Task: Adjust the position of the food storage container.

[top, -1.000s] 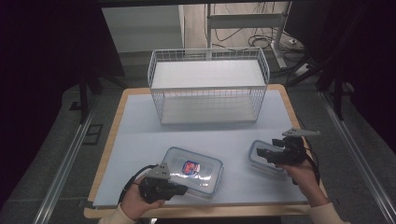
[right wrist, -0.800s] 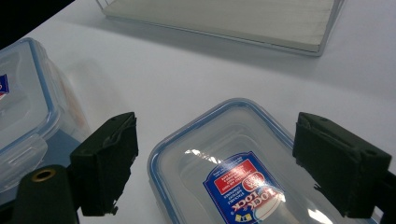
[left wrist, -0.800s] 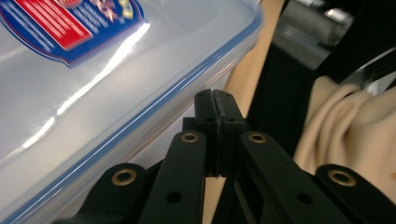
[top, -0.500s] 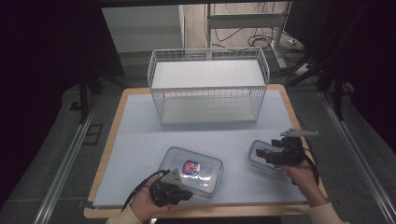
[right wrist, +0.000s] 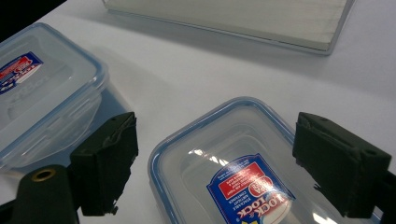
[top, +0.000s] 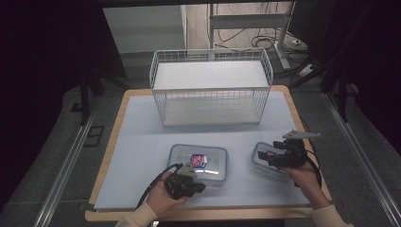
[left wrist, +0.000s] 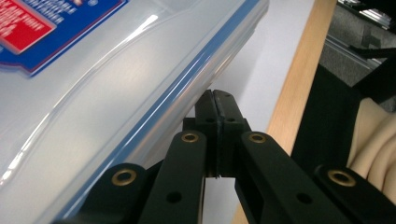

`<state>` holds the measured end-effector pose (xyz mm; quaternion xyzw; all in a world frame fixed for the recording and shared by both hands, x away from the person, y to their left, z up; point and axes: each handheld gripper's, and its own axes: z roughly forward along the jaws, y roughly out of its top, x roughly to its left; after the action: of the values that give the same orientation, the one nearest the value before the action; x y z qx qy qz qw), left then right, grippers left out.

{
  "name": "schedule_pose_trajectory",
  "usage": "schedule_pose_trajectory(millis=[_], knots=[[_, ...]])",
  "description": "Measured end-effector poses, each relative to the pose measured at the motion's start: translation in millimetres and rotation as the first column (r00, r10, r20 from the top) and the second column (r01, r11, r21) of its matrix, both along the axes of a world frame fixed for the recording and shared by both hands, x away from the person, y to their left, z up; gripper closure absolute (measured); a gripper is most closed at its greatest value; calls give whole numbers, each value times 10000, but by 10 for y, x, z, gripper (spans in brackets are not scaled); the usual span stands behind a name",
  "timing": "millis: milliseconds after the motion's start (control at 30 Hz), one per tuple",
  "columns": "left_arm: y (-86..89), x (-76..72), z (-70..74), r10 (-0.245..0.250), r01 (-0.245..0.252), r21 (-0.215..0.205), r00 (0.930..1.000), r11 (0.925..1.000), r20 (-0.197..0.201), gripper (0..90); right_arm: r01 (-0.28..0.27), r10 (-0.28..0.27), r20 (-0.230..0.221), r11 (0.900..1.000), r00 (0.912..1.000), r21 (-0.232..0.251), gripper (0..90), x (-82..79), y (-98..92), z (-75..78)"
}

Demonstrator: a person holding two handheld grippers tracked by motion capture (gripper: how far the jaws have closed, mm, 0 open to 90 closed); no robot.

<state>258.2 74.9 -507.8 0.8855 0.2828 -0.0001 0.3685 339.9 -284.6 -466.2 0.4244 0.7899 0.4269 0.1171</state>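
White table mat [top: 142, 142] carries a wire basket [top: 211, 87] and two lidded boxes: left gripper [top: 189, 182] pressed closed beside the bigger box [top: 198, 163], right gripper [top: 279, 156] spread wide over the smaller box [top: 265, 158].

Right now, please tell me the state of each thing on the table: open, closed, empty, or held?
Large box: lid on, lying flat.
Small box: lid on, lying flat.
Wire basket: upright, empty.
Left tongs: shut, at the large box's edge.
Right tongs: open, one jaw on each side of the small box.
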Motion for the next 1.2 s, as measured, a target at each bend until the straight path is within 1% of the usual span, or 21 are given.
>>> schedule_pose_trajectory(millis=[67, 100, 167, 233, 300, 467, 533, 600, 700, 767, 800, 833, 867, 900, 933, 1000, 1033, 1067, 1133, 1167, 1200], knots=[[-26, 23, 1, 48, -48, 23, 10000, 10000, 15, 900, -5, 5, 1, 10000, 10000, -9, 141, -4, 3, 3], [-71, 72, -5, 89, -89, -34, 10000, 10000, -7, 900, -3, 3, 16, 10000, 10000, -21, 141, -5, 5, 3], [-106, 115, -4, 103, -103, -6, 9999, 9999, -6, 900, -5, 5, 15, 10000, 10000, -30, 141, -6, 7, 3], [-136, 144, 5, 195, -195, 70, 9998, 9998, 94, 900, -10, 10, 23, 10000, 10000, -55, 141, -7, 10, 1], [-155, 171, 8, 264, -264, 58, 9996, 9996, 77, 900, -19, 19, 18, 10000, 10000, -70, 141, -7, 12, 0], [-130, 142, 25, 359, -359, 13, 9992, 9994, 179, 900, -30, 30, -2, 9999, 10000, -103, 141, -8, 12, -8], [-76, 82, 60, 387, -384, -114, 9990, 9992, 235, 900, -32, 32, 4, 9999, 10000, -103, 141, -8, 11, -8], [26, -6, 105, 474, -467, -196, 9981, 9987, 382, 900, -42, 42, 36, 9999, 10000, -102, 141, -11, 9, -5], [247, -96, 186, 980, -962, -316, 9931, 9949, 641, 900, -11, 11, 14, 10000, 10000, -49, 141, -14, 4, 4], [429, -105, 239, 1441, -1407, -564, 9877, 9884, 612, 900, 3, -3, 45, 10000, 10000, -33, 141, -11, -2, 7], [429, -105, 239, 1441, -1407, -564, 9877, 9884, 612, 900, -4, 4, 47, 10000, 10000, -31, 141, -13, -3, 9], [615, -116, 272, 1949, -1899, -838, 9793, 9782, 556, 900, -10, 10, 47, 10000, 10000, -34, 141, -16, -1, 10], [615, -116, 272, 1949, -1899, -838, 9793, 9782, 556, 900, -10, 10, 47, 10000, 10000, -34, 141, -16, -1, 10], [786, -137, 284, 2409, -2352, -1000, 9693, 9668, 495, 900, -4, 4, 53, 10000, 10000, -30, 141, -20, 2, 16], [786, -137, 284, 2409, -2352, -1000, 9693, 9668, 495, 900, -4, 4, 53, 10000, 10000, -30, 141, -20, 2, 16], [938, -147, 275, 2832, -2773, -1003, 9578, 9555, 500, 900, 23, -22, 54, 10000, 10000, -66, 142, -16, 6, 18], [1063, -141, 241, 3230, -3184, -923, 9455, 9435, 405, 900, 34, -33, 47, 10000, 10000, -88, 143, -15, 8, 16], [1114, -130, 212, 3432, -3395, -857, 9386, 9367, 337, 900, 37, -37, 39, 9999, 10000, -103, 143, -16, 12, 14], [1184, -82, 128, 3627, -3613, -772, 9319, 9293, 45, 900, 17, -17, 54, 10000, 10000, -69, 143, -20, 21, 16], [1184, -82, 128, 3627, -3613, -772, 9319, 9293, 45, 900, 19, -19, 49, 10000, 10000, -25, 144, -23, 26, 20], [1199, -21, 38, 3766, -3771, -603, 9262, 9242, -201, 900, 1, -1, 65, 10000, 10000, -9, 145, -24, 30, 23]])
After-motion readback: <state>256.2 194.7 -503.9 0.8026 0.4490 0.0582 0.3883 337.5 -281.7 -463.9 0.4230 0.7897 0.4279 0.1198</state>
